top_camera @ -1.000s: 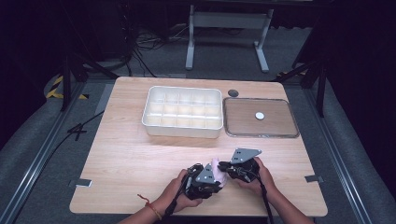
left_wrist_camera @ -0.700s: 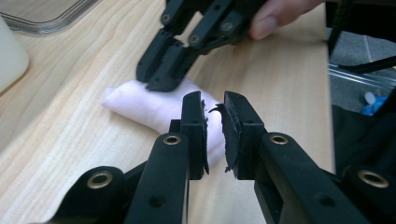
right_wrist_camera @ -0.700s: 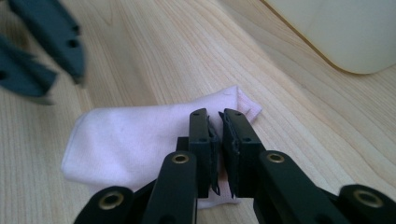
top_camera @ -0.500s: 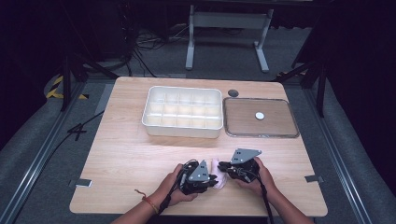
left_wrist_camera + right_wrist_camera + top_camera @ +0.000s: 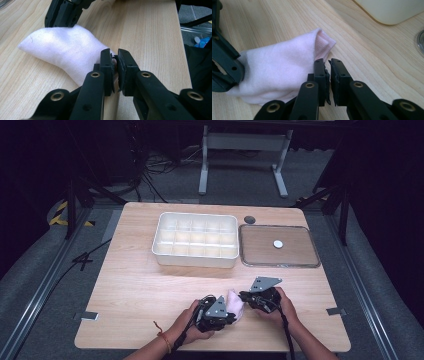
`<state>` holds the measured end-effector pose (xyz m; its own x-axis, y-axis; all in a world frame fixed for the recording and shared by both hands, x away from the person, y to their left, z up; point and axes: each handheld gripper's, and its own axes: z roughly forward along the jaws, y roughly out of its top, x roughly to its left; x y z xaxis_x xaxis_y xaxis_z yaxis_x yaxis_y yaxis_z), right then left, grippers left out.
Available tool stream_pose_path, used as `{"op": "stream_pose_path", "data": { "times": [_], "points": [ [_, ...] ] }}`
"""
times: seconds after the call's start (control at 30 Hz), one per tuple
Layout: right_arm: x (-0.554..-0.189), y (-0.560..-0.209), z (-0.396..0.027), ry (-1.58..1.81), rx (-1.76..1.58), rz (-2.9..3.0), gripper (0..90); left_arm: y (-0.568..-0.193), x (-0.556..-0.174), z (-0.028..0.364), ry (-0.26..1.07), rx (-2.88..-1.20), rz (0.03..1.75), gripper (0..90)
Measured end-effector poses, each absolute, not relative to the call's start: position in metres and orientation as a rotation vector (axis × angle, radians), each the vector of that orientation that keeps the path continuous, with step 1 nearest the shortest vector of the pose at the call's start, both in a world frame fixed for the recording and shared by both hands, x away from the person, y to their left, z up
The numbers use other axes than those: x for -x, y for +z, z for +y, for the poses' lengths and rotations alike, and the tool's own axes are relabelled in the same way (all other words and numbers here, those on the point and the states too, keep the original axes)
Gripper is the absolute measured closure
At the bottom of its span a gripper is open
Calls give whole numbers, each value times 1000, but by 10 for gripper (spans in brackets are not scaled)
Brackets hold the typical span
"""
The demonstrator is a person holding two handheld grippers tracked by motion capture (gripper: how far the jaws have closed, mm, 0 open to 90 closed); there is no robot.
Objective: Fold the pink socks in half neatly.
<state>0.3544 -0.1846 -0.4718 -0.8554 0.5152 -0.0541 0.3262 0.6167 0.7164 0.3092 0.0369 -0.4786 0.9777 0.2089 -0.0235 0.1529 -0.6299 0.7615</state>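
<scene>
While both claws pinch pale sock point(image 5: 235, 302), left claw point(image 5: 115, 72), right claw point(image 5: 329, 80), divided bin point(image 5: 196, 240) and tray point(image 5: 278, 262) sit well beyond.

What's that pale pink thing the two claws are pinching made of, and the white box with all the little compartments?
The pink thing looks like soft knitted fabric, probably a cotton sock: fine ribbing, a folded cuff, and it sags between the left claw and right claw. The compartment box seems to be moulded plastic, smooth, slightly glossy, with rounded corners.
</scene>
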Motion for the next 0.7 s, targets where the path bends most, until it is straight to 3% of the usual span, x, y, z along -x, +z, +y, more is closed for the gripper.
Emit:
{"op": "stream_pose_path", "data": {
  "times": [0.3,0.7],
  "points": [
    [-339,-440,-192,1267,-643,2495,813,-479,-310,38,75,-2258,258,826],
    [-337,-463,-177,1096,-596,2585,818,-480,-309,37,72,-2258,259,834]
  ]
}}
